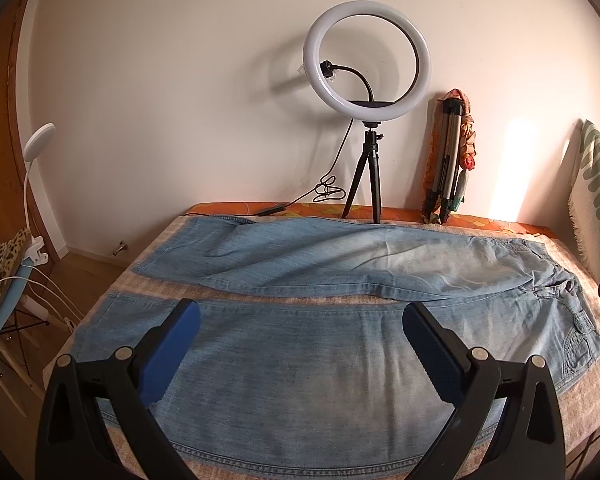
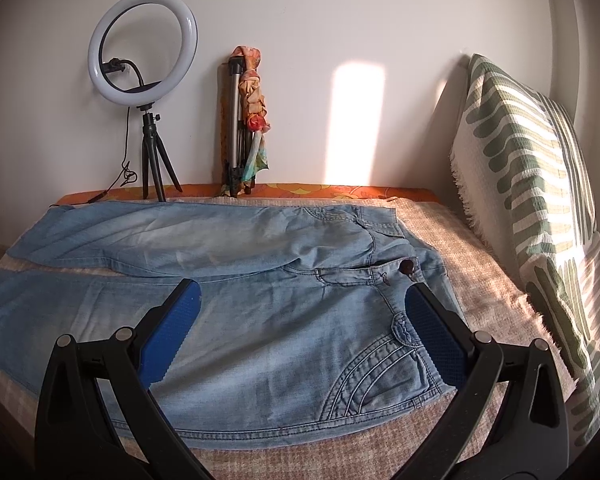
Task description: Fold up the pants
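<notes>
Currently both sets of fingers stand spread wide and hold nothing. The left gripper [image 1: 300, 320], with blue ribbed pads on black arms, hovers above the near leg of the light-blue denim pants [image 1: 300, 360], roughly over its middle. The right gripper [image 2: 302, 300], of identical build, hovers above the hip area, close to the stitched pocket [image 2: 380, 376] and the dark waistband button [image 2: 406, 267].

The pants lie flat and unfolded on the beige woven bed cover [image 2: 480, 280], front up, legs parted in a narrow V: waist toward the person's right, cuffs toward the left. The far leg carries soft wrinkles.

Beyond the garment, a white ring light on a black tripod [image 1: 367, 64] stands at the wall, with a folded silver tripod wrapped in an orange scarf [image 1: 450, 152] beside it. A green-and-white patterned cushion [image 2: 540, 184] leans at the waist end.

Assessment: folding has not begun; this is the approach step. The next move likely requires lowering both grippers to the near leg's outer edge, pinching the fabric, and carrying that leg over the far one, seams aligned.
</notes>
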Tool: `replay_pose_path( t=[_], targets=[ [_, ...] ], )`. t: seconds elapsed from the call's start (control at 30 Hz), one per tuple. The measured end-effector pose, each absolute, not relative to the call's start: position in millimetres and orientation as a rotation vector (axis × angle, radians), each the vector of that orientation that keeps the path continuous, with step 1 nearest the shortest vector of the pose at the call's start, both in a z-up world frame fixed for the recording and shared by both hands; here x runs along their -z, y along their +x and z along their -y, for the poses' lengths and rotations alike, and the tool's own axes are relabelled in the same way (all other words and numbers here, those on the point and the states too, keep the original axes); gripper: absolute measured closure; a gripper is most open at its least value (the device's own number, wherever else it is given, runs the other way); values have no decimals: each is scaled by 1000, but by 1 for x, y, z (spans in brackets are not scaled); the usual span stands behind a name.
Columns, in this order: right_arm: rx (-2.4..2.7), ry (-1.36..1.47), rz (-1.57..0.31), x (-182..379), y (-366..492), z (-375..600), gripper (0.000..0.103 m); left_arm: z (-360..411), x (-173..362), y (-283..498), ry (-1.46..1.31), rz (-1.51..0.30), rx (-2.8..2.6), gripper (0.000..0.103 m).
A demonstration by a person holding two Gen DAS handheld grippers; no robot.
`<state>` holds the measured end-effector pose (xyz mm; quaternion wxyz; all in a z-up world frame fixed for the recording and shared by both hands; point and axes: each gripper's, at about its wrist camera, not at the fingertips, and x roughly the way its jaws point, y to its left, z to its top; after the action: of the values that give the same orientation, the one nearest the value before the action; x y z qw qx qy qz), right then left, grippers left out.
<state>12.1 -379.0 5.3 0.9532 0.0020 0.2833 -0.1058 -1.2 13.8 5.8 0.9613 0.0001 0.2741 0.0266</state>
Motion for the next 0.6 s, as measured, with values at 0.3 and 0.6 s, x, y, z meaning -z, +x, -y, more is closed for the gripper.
replay_pose_path(
  t=[0.3, 0.6],
  targets=[
    [215, 4, -577, -5, 12, 379, 0, -18, -6, 1, -2, -554, -61, 0],
    [216, 3, -578, -6, 13, 378, 0, -20, -7, 1, -3, -548, -63, 0]
  ],
)
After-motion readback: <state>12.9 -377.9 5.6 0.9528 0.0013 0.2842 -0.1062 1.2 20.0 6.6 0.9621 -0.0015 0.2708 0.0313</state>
